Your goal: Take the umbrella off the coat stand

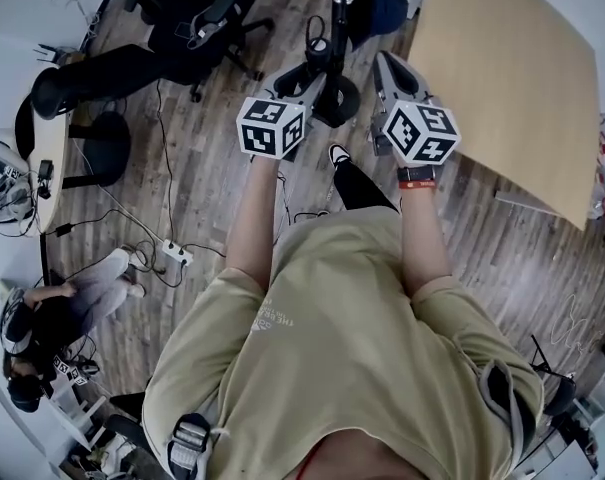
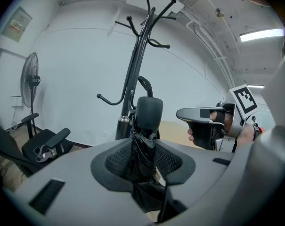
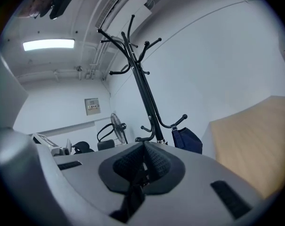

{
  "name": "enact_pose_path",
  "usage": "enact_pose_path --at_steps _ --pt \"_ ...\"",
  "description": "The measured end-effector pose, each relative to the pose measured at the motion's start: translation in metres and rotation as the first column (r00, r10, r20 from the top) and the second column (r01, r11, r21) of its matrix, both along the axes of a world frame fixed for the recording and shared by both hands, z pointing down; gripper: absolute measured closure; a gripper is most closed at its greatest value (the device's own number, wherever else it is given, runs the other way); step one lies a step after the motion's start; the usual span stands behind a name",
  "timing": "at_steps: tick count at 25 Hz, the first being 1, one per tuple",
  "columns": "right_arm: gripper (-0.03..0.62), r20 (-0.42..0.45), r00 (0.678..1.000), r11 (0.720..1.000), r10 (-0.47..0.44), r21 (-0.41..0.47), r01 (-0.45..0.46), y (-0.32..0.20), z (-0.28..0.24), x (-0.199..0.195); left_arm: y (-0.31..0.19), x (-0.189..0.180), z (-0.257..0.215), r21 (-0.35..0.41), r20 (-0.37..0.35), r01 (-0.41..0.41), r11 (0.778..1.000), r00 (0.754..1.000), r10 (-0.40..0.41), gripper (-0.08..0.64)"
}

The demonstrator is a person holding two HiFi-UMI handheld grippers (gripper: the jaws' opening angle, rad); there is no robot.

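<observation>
A black folded umbrella (image 2: 144,145) stands upright between the pads of my left gripper (image 2: 145,150), which is shut on it. Its rounded handle (image 2: 149,111) sticks up above the jaws. The black coat stand (image 2: 133,69) rises just behind the umbrella, and its hooks spread out near the ceiling. In the head view my left gripper (image 1: 307,76) and right gripper (image 1: 387,66) are held side by side in front of the stand's base (image 1: 338,96). The right gripper (image 3: 143,155) is shut, its pads meeting, and it points at the coat stand (image 3: 143,86).
A dark blue bag (image 3: 186,139) hangs on a low hook of the stand. A light wooden table (image 1: 507,68) is at the right. An office chair (image 1: 197,13), a floor fan (image 2: 31,81), cables with a power strip (image 1: 172,253) and a seated person (image 1: 62,308) are at the left.
</observation>
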State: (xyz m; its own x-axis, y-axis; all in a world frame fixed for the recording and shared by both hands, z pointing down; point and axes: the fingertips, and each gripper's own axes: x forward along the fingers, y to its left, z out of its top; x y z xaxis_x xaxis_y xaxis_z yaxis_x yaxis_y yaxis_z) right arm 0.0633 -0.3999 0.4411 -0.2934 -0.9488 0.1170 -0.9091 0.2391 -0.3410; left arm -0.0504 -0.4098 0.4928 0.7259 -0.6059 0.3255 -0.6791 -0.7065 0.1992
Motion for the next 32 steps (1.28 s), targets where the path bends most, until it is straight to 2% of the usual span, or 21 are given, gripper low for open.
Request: enact_pose_path --at_steps 4,8,14,19,22,32 --pt "0.577 -0.063 0.998 1.000 0.005 0.008 -0.004 0.024 -0.007 -0.009 0.021 -0.024 -0.017 0.012 -0.016 0.079 0.997 0.997 -0.079 0.411" --pt "0.577 -0.106 0.994 1.000 0.022 0.021 -0.020 0.049 -0.011 -0.012 0.041 -0.043 -0.035 0.047 -0.031 0.170 0.984 0.985 -0.168 0.411" --pt "0.577 -0.146 0.987 0.997 0.063 0.053 -0.056 0.083 -0.021 -0.023 0.077 -0.067 -0.064 0.136 -0.058 0.266 0.954 0.964 -0.261 0.411" --pt "0.577 -0.170 0.982 0.995 0.085 0.062 -0.076 0.110 -0.021 -0.032 0.105 -0.085 -0.076 0.173 -0.104 0.346 0.922 0.937 -0.332 0.411" --pt "0.577 -0.193 0.978 0.995 0.079 0.070 -0.066 0.121 -0.021 -0.040 0.114 -0.094 -0.076 0.180 -0.112 0.363 0.914 0.931 -0.348 0.411" --pt "0.577 -0.219 0.973 0.996 0.075 0.064 -0.062 0.126 -0.016 -0.043 0.115 -0.094 -0.068 0.184 -0.085 0.341 0.922 0.940 -0.331 0.411"
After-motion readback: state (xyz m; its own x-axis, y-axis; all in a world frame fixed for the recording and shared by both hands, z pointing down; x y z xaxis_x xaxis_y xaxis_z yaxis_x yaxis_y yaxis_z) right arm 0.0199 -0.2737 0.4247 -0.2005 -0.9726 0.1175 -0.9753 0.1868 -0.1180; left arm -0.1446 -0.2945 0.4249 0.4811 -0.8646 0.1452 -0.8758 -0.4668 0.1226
